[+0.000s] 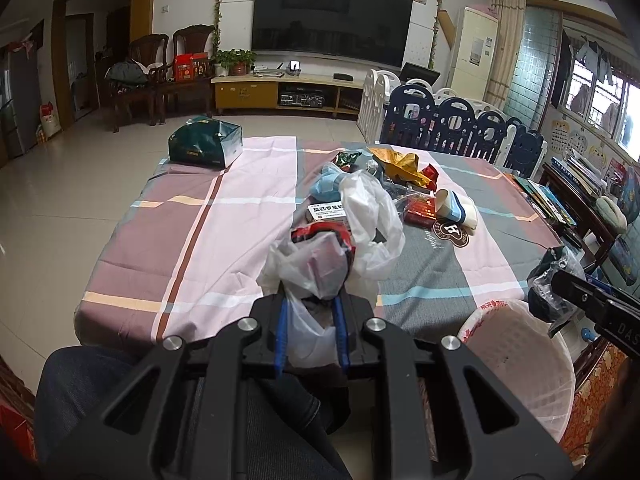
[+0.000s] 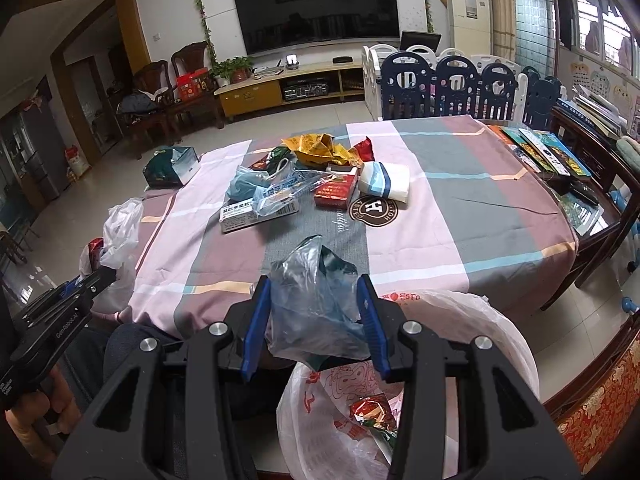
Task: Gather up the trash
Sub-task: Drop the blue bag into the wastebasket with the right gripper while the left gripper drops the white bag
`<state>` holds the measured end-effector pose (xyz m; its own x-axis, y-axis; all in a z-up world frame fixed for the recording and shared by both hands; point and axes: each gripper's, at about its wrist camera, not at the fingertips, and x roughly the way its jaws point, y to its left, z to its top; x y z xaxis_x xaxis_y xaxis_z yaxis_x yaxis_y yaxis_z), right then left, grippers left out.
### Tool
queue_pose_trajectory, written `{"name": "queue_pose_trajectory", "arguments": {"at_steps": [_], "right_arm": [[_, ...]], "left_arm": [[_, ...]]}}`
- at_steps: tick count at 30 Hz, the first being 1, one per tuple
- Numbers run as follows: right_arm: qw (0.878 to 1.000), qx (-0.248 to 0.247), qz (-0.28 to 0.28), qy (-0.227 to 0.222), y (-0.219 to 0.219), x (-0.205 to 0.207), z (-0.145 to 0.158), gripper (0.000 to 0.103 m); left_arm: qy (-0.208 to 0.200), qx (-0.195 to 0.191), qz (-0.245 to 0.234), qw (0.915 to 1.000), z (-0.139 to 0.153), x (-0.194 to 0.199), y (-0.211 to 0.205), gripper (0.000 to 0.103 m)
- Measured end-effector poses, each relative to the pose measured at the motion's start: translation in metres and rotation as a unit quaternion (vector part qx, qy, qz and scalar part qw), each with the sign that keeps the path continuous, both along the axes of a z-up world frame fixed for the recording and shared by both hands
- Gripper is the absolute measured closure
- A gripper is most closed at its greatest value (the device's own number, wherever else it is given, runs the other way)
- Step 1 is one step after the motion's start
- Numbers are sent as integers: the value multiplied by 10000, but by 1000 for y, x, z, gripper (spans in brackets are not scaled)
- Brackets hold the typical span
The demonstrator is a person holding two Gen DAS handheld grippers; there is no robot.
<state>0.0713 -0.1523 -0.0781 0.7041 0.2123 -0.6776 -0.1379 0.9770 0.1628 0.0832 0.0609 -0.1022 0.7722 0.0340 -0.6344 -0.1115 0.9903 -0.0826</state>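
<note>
Daylight from windows [image 1: 600,92] at right, blown out to white. Room interior dimmer toward left doorway [image 1: 76,64]. Soft, weak shadows on tablecloth [image 1: 248,208]. Faint reflections on TV screen [image 2: 316,4]. Strong fisheye bending, dark vignetted corners. Focus acceptably sharp throughout.

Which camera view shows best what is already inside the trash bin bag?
The right wrist view. It looks down into the white bag lining the bin, where a red and green wrapper lies. The left wrist view shows only the bin's rim and perforated wall at the right, with nothing of its contents.
</note>
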Motion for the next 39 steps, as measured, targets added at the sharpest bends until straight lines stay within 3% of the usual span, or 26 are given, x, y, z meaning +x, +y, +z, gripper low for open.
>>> {"name": "queue_pose_trajectory", "arguments": {"at_steps": [7,16,20,23,27,29,32,36,37,39], "right_arm": [[9986,-313,-355,246,-29,-9,-19,59],[9849,-222,-1034,1372,-79,-16,-88,57],[9726,220,-1333,1893,-93,-17,-114,36],[9688,569,-1523,1871,-104,-20,-115,35],[9708,700,-1940,1224,-122,-28,-86,35],[9714,645,-2135,820,-130,-34,-67,35],[9683,528,-2422,295,-144,-42,-41,31],[9620,506,-2684,-17,-164,-47,-23,29],[9609,526,-2717,-21,-168,-48,-22,29],[9584,577,-2796,8,-176,-47,-24,29]], "left_arm": [[10,-13,36,10000,-2,1,0,83],[29,37,4,10000,-4,2,-4,83],[71,73,-63,9999,-6,3,-7,83],[94,78,-207,9997,-7,5,-9,83],[-72,373,-907,9952,-1,12,-33,83],[22,216,-1640,9862,-1,18,-53,83],[110,161,-2864,9579,-7,18,-96,83],[536,289,-4216,9047,-33,11,-164,80],[686,301,-4406,8946,-43,10,-178,74],[859,473,-4481,8886,-57,8,-193,54]]}}
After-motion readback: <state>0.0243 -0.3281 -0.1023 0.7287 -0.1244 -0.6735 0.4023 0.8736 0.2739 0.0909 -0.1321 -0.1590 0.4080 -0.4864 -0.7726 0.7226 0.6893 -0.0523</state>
